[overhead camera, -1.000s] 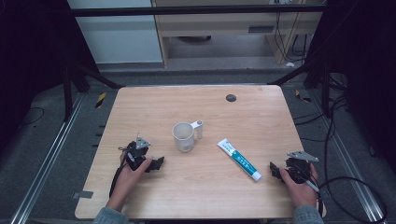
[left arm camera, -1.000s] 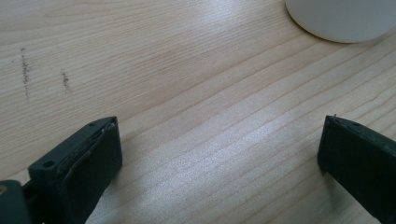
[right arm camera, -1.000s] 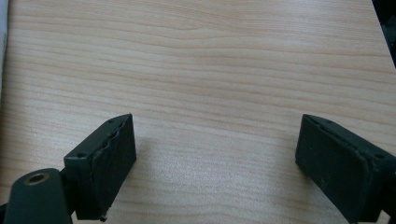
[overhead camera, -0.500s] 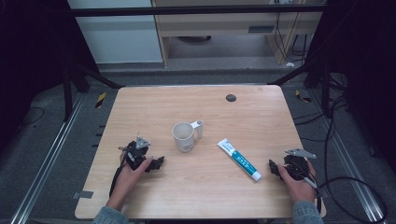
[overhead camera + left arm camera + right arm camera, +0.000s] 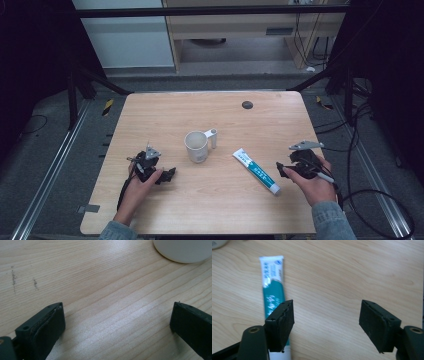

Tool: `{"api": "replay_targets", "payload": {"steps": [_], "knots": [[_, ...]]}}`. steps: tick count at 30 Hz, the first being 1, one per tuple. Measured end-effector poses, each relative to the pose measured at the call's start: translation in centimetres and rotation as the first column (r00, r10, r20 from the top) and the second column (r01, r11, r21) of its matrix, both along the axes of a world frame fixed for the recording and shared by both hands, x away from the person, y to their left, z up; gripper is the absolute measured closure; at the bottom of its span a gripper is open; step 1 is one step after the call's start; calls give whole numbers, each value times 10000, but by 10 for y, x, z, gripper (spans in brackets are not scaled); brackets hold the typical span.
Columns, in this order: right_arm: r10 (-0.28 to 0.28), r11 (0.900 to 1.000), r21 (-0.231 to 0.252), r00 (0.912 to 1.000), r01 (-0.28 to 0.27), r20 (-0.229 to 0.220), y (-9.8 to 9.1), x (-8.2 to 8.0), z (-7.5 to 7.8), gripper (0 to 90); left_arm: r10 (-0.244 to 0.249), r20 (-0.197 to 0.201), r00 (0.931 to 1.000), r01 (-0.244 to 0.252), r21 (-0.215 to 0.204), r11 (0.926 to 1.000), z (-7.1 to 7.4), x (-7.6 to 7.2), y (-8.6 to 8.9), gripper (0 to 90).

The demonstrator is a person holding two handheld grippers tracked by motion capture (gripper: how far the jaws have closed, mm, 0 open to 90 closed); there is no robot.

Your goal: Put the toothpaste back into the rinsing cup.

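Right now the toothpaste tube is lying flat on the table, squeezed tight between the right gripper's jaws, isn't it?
Not squeezed. The toothpaste tube does lie flat on the table, but the right gripper is open, with bare wood between its jaws and the tube off beside one of them. The right gripper view shows this.

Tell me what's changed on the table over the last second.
The right gripper has lifted a little and moved in toward the toothpaste tube, its jaws just closing partway with nothing between them. The tube, the white mug and the left gripper, jaws open on the table, stayed put.
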State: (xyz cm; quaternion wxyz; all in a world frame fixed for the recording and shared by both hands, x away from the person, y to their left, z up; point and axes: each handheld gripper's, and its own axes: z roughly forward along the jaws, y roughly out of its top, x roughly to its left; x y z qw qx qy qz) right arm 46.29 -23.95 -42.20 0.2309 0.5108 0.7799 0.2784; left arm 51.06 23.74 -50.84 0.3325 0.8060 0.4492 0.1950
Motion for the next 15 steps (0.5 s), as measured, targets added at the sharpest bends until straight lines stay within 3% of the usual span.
{"api": "replay_targets", "payload": {"steps": [6, 15], "knots": [[710, 9974, -130, 9968, -715, -357, 23, 13, 19, 313, -5, 14, 10000, 5, -11, 10000, 0, -1, 1, 0], [727, 9973, -59, 9929, -736, -942, 33, 29, 28, 334, -8, 10, 10000, 8, 4, 10000, 0, -1, 1, 0]]}}
